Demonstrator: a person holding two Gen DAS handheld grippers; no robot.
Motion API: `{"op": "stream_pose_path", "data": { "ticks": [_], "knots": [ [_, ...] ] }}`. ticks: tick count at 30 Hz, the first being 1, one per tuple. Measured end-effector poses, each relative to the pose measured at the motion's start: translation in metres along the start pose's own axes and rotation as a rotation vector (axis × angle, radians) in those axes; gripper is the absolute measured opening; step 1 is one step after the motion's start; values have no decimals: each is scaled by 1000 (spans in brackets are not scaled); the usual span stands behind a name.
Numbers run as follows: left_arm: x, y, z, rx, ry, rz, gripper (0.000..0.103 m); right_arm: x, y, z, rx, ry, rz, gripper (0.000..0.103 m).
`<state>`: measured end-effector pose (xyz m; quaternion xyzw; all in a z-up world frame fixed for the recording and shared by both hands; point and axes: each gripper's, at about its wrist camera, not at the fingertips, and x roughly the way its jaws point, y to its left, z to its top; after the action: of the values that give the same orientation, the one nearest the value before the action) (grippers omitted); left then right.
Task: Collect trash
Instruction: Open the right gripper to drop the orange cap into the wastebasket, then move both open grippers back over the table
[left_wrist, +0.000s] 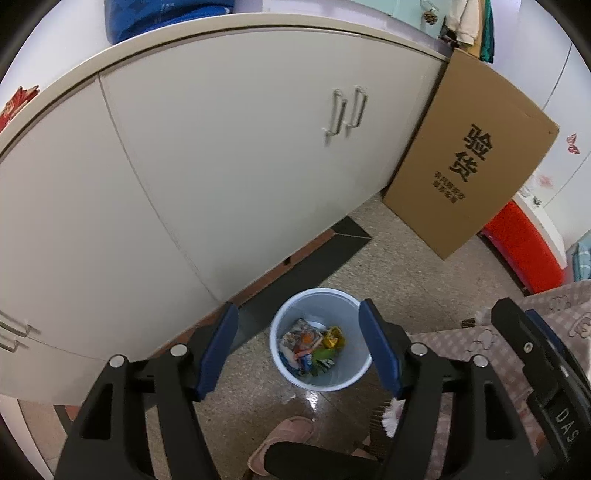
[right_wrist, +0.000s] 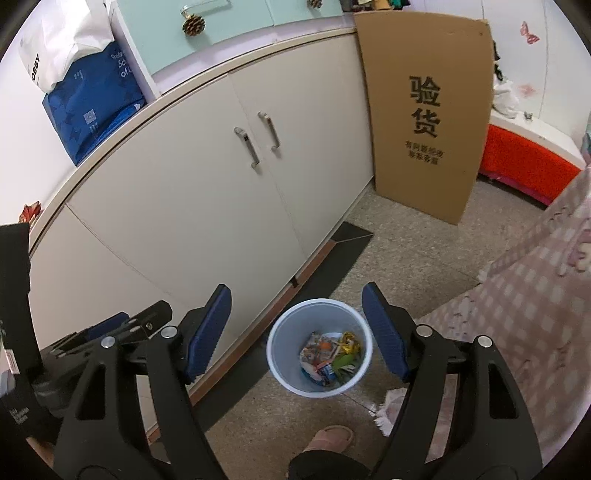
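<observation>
Nearest to you, on your side of the bin (right_wrist: 317, 349), your slippered foot (right_wrist: 330, 437) stood on the speckled floor (right_wrist: 406, 258), close to the bin's base. Above the bin you held both tools pointing down at it: the right gripper (right_wrist: 297, 330) had its blue pads spread wide with nothing between them, and the left gripper (left_wrist: 299, 350) was likewise wide and empty, its pads framing the bin's mouth.

The bin itself sat upright, and the trash (right_wrist: 328, 356), a heap of coloured wrappers and foil, lay at its bottom, well below the rim. Nothing clung to either tool, so I judged the drop as done.

To finish it well, you needed to keep both sets of jaws wide while lifting straight up from the bin, so no pad clipped the light rim and tipped it. It was also worth checking the floor around the bin for strays; a pale fluffy thing (right_wrist: 389, 408) lay just right of the bin, and I could not tell whether it was trash.

Behind the bin ran the cream cabinet (right_wrist: 184, 221), just beside it. Farther right of the bin leaned the cardboard box (right_wrist: 424, 110), well apart, with a red bench (right_wrist: 524, 162) beyond.
</observation>
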<state>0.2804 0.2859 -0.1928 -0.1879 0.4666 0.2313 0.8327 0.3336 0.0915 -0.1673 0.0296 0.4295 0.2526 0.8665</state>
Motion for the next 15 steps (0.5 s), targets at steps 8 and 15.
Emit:
{"op": "stream_pose_path", "data": {
  "ticks": [8,15],
  "knots": [
    [-36,-50,-12,87,-53,-76,67,-60,-39,3,25,-84,-61,73],
    [-79,-128,-30,222,-113,-178,68,-132,-108,2,88,-179,-159,75]
  ]
}}
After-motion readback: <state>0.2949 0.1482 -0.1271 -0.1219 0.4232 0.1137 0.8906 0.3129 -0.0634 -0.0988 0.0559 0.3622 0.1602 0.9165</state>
